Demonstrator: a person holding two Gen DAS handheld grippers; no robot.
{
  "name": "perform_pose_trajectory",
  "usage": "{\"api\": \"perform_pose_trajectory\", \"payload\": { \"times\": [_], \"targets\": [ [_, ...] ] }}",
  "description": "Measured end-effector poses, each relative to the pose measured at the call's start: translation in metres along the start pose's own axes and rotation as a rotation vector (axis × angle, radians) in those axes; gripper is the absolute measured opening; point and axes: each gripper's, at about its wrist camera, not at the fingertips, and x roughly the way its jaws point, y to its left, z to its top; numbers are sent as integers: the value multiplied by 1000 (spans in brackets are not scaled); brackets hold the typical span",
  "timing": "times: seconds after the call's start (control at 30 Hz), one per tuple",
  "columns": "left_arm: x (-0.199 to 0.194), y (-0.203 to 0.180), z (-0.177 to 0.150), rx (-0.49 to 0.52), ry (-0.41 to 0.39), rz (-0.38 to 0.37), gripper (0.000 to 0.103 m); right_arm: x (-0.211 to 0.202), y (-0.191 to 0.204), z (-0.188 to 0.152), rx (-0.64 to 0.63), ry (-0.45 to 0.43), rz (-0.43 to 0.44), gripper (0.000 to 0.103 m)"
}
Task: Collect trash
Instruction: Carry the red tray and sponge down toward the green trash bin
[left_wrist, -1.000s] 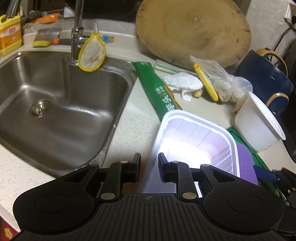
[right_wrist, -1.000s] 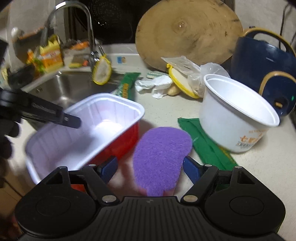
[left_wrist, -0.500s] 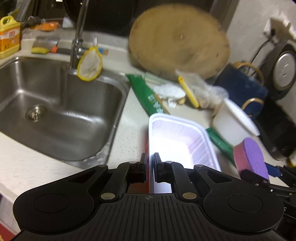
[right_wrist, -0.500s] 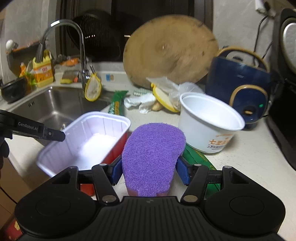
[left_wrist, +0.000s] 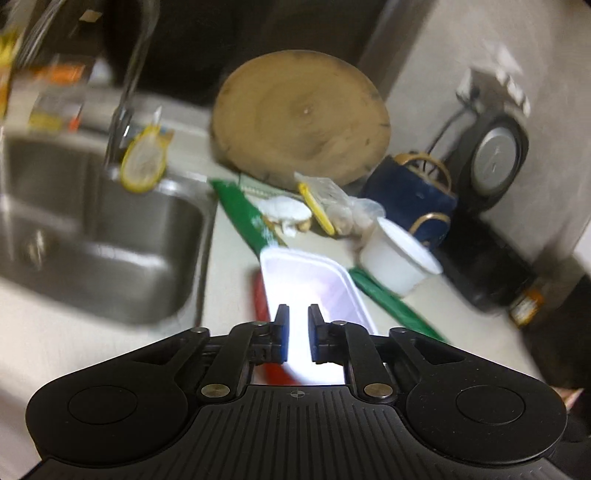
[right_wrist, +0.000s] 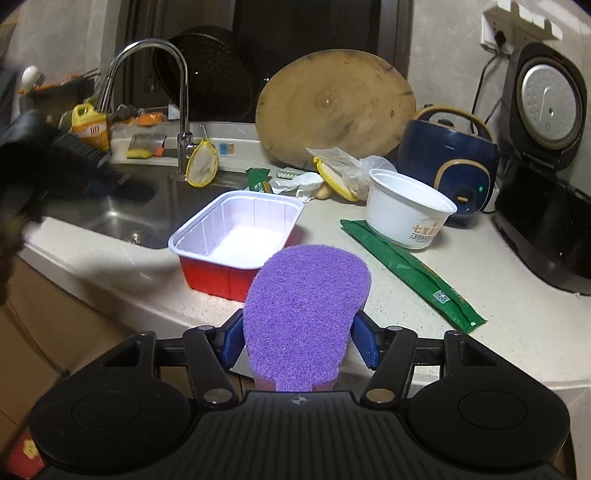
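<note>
A red tray with a white inside sits flat on the counter near the sink. In the left wrist view the tray lies just ahead of my left gripper. Its jaws are opening, with a narrow gap and no pad pressing on the rim. From the right wrist view, the left gripper is a blur over the sink, apart from the tray. My right gripper is shut on a purple sponge, held above the counter's front edge. Other trash includes a white paper bowl, a green wrapper and crumpled tissue.
The steel sink and faucet are on the left. A round wooden board leans at the back behind a plastic bag. A blue cooker and a black rice cooker stand on the right.
My right gripper closed on the purple sponge, lifted it and drew back from the counter. My left gripper pinched the tray's rim, then loosened while rising and pulling back.
</note>
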Motion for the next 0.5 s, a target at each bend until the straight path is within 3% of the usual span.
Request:
{"api": "perform_pose_trajectory", "payload": {
  "times": [0.13,0.3,0.4,0.5],
  "targets": [
    [34,-13,8,88,34,80,18,10,-11,4,-9,-20,2,61],
    [76,-14,8,102,103,149,18,46,-33,14,-49,-17,-1,61],
    [96,-8,7,68,134,187,19,78,-46,23,-59,-8,-6,61],
    [113,2,3,-16,194,153,19,108,-61,30,-18,18,38,65]
  ]
}}
